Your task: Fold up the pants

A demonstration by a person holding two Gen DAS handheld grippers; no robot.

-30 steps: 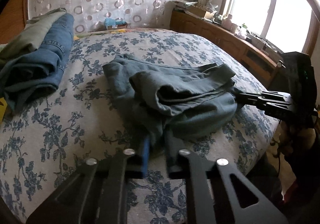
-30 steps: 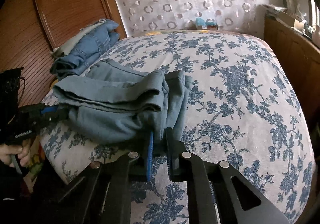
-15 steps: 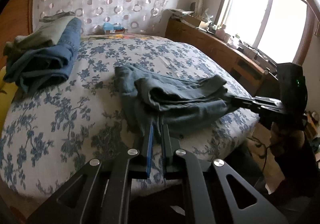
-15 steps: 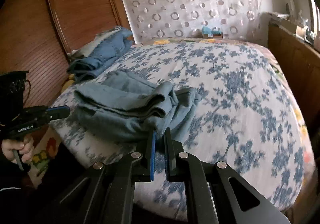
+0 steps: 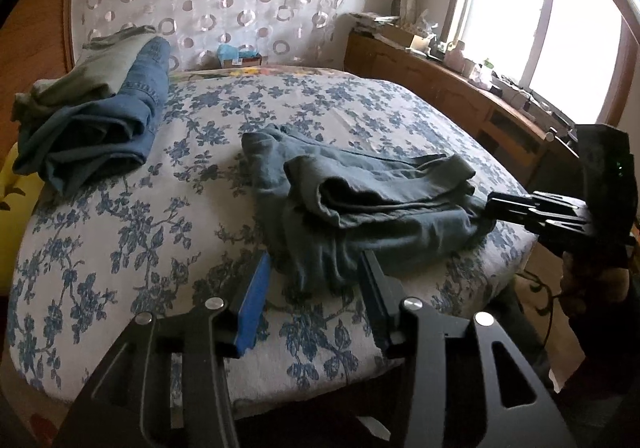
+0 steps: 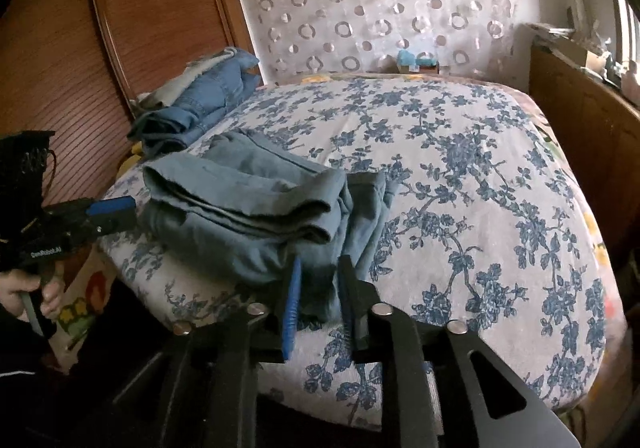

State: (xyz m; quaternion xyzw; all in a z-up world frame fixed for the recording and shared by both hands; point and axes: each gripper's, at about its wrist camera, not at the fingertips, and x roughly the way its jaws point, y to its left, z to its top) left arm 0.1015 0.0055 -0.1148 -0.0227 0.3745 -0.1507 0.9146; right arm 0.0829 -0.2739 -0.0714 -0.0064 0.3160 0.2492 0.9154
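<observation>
A pair of grey-blue pants (image 5: pixel 372 204) lies folded in a loose bundle near the bed's front edge; it also shows in the right wrist view (image 6: pixel 264 216). My left gripper (image 5: pixel 316 276) is open, its fingers on either side of the bundle's near corner and holding nothing. My right gripper (image 6: pixel 318 280) is open with a narrower gap, its fingers on either side of the bundle's other near corner. Each gripper shows at the edge of the other's view, the right one (image 5: pixel 500 206) and the left one (image 6: pixel 116 210).
The bed (image 5: pixel 120 232) has a white cover with blue flowers. Folded jeans and a green garment (image 5: pixel 96 112) are piled at the far left by the wooden headboard (image 6: pixel 152 20). A wooden sideboard (image 5: pixel 460 96) with clutter runs under the window.
Both grippers have opened and let go of the pants. The bundle now rests on the bed near its front edge.
</observation>
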